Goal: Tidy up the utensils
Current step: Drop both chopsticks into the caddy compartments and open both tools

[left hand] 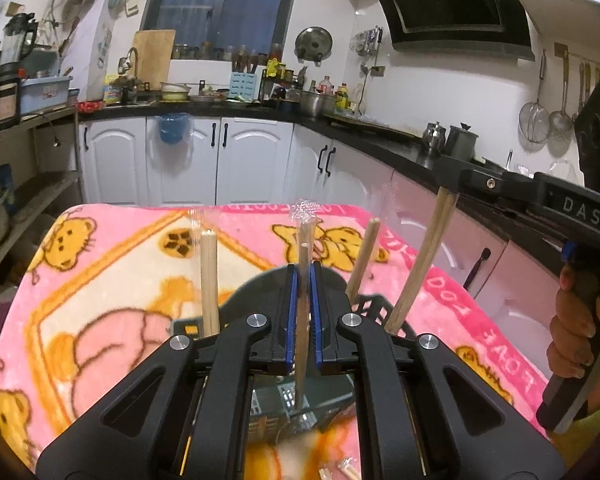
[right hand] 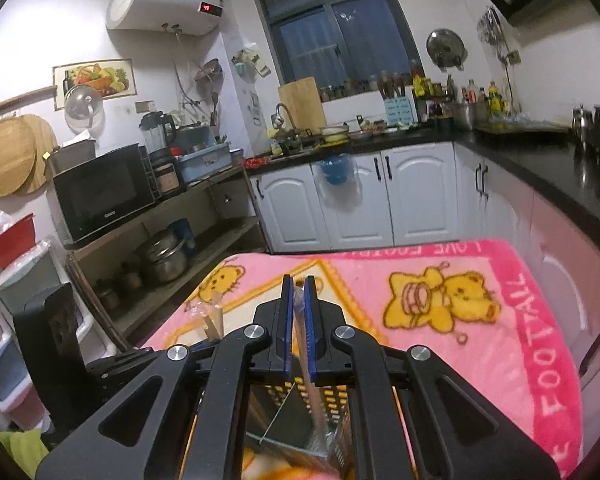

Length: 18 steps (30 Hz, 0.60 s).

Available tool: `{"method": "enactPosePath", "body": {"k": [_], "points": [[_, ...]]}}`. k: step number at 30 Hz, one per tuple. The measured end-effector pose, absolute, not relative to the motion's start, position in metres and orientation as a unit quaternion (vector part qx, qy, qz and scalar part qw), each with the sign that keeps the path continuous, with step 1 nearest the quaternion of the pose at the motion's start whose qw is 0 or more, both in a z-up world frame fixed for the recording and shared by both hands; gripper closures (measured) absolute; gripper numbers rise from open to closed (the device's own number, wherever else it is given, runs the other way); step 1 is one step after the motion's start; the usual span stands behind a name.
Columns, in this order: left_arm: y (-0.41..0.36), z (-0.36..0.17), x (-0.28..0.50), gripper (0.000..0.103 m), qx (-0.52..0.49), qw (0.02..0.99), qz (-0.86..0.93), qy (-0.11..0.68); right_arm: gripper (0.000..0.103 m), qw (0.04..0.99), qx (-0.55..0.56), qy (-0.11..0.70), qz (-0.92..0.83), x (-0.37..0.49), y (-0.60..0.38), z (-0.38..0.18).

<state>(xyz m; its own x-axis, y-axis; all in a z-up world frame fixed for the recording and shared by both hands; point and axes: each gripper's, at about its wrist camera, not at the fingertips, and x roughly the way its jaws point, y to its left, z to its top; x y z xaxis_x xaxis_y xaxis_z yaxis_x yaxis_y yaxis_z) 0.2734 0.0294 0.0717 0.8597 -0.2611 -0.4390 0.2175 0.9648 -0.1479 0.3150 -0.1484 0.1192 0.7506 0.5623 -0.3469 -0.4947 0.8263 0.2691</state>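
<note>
My left gripper (left hand: 304, 270) is shut on a plastic-wrapped pair of wooden chopsticks (left hand: 305, 248), held upright with the lower end down in a black perforated holder (left hand: 372, 308). Other chopsticks stand in the holder: one pair at the left (left hand: 209, 276), one at the right (left hand: 362, 260). My right gripper (right hand: 299, 286) is shut on another wrapped pair (right hand: 308, 360) that reaches down into the holder (right hand: 328, 408); it shows in the left wrist view (left hand: 432, 256), gripped at its top by the right gripper (left hand: 460, 184).
The holder stands on a table under a pink bear-print blanket (left hand: 120, 280). Loose wrapped chopsticks lie on it near me (left hand: 348, 470). White cabinets (left hand: 236, 160) and a black countertop (left hand: 400, 148) run behind and to the right. A shelf with pots and a microwave (right hand: 100, 192) stands at the left.
</note>
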Motion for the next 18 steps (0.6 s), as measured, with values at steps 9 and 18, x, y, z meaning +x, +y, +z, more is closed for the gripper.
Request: {"method": "enactPosePath", "body": {"k": [9,18], "points": [[0.033,0.07,0.261,0.087,-0.052,0.962,-0.119,0.239,0.087,0.931,0.082,0.219,0.28,0.304,-0.159,0.112],[0.04,0.072,0.25,0.075,-0.056,0.962,-0.111,0.243,0.073,0.934,0.076,0.225,0.267,0.292,-0.174,0.105]]}}
